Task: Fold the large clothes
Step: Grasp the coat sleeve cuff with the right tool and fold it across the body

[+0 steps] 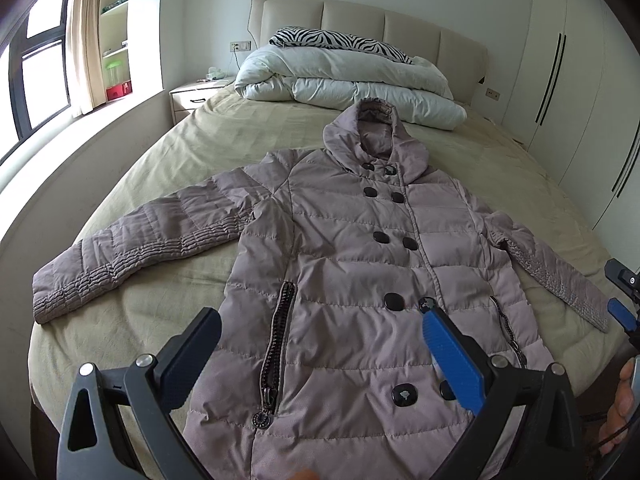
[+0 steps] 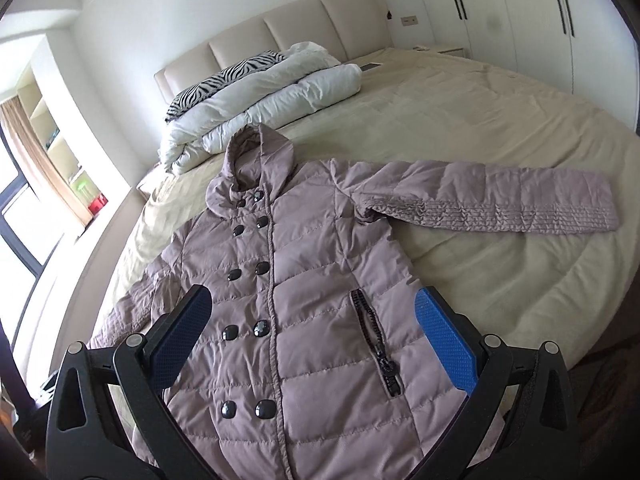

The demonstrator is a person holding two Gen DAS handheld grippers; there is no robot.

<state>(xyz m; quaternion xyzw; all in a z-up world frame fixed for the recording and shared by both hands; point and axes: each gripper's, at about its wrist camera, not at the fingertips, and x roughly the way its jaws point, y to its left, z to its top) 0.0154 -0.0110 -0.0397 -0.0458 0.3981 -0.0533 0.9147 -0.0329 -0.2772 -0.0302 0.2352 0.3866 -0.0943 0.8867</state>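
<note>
A mauve quilted hooded coat [image 1: 352, 248] lies flat, front up, on the bed, buttoned, with both sleeves spread out to the sides. It also shows in the right wrist view [image 2: 304, 264]. My left gripper [image 1: 320, 320] is open and empty, held above the coat's lower left part near the zip pocket [image 1: 280, 332]. My right gripper [image 2: 312, 296] is open and empty above the coat's lower right part. The right gripper's edge shows at the far right of the left wrist view [image 1: 622, 300].
The bed [image 1: 192, 136] has a beige sheet. A folded white duvet [image 1: 344, 84] and a zebra pillow [image 1: 340, 40] lie at the headboard. A nightstand [image 1: 192, 96] and window stand to the left, white wardrobes [image 1: 568, 92] to the right.
</note>
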